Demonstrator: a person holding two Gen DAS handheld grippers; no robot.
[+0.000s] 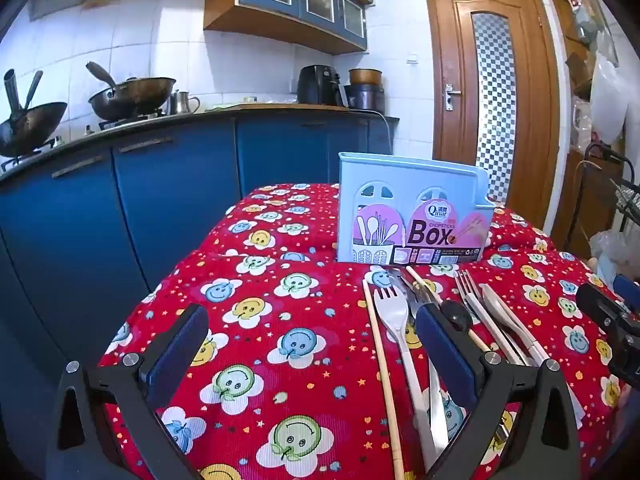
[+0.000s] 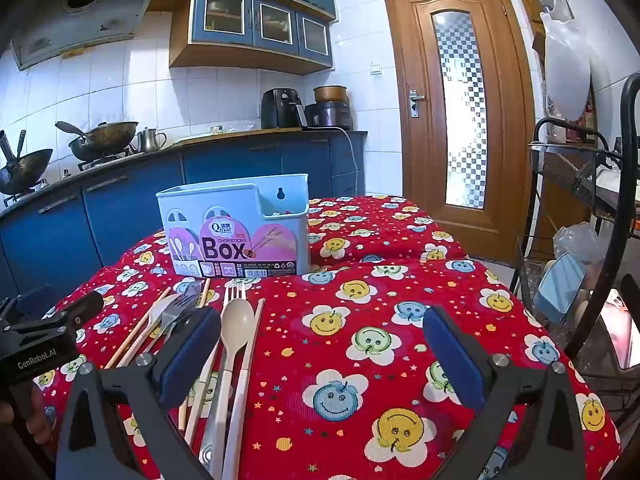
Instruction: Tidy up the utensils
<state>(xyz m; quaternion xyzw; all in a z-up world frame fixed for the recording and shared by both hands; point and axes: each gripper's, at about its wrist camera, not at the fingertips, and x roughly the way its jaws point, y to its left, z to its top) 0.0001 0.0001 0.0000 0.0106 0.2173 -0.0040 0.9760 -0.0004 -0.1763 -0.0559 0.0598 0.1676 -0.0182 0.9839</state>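
Note:
A pale blue utensil box (image 1: 412, 216) (image 2: 236, 228) with a pink "Box" label stands upright on the red smiley-flower tablecloth (image 1: 280, 320) (image 2: 360, 320). In front of it lies a loose pile of utensils: a white plastic fork (image 1: 394, 320), a black spoon (image 1: 456, 314), a beige spoon (image 2: 237, 328), metal forks (image 2: 234, 292) and wooden chopsticks (image 1: 380, 360). My left gripper (image 1: 312, 344) is open over bare cloth, its right finger just above the pile. My right gripper (image 2: 322, 352) is open too, with its left finger over the pile's right side. Neither holds anything.
Blue kitchen cabinets (image 1: 160, 200) with woks (image 1: 132, 96) and an air fryer (image 2: 282, 108) run behind the table. A wooden door (image 2: 456, 100) is at the back right. A black metal rack (image 2: 580, 184) stands close to the table's right edge.

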